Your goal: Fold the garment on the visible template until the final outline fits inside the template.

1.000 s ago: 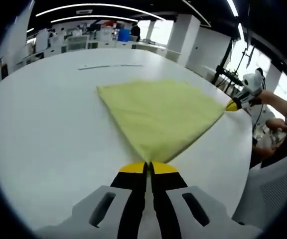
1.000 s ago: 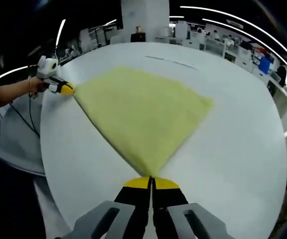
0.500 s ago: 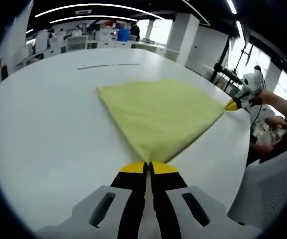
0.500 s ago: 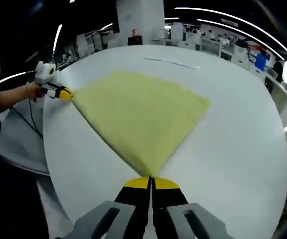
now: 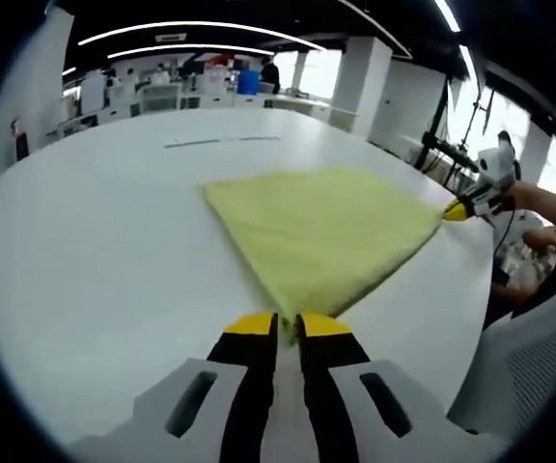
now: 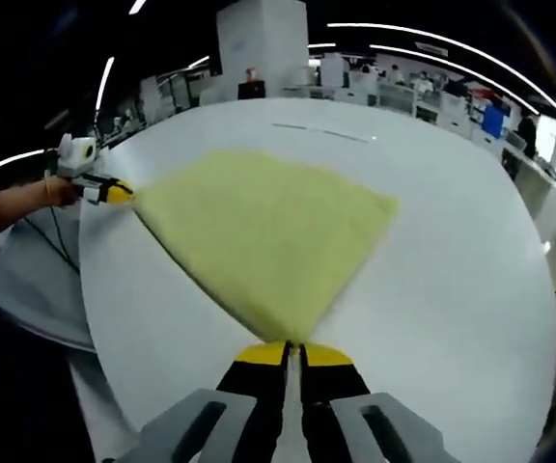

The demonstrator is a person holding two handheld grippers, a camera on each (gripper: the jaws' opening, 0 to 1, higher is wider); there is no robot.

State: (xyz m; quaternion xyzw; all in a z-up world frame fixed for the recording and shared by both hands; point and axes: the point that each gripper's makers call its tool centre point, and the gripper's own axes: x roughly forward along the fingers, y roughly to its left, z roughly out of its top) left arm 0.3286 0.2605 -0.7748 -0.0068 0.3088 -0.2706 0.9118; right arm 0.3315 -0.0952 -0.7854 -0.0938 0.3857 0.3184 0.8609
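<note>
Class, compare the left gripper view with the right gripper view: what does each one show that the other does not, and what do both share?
Left gripper view alone: the left gripper up close, shut on a corner of the yellow cloth, and a grey chair at lower right. Right gripper view alone: the right gripper up close, its jaws shut on another corner, and a white pillar beyond the table. Both share the cloth spread on the white table and the opposite gripper holding the far corner.
</note>
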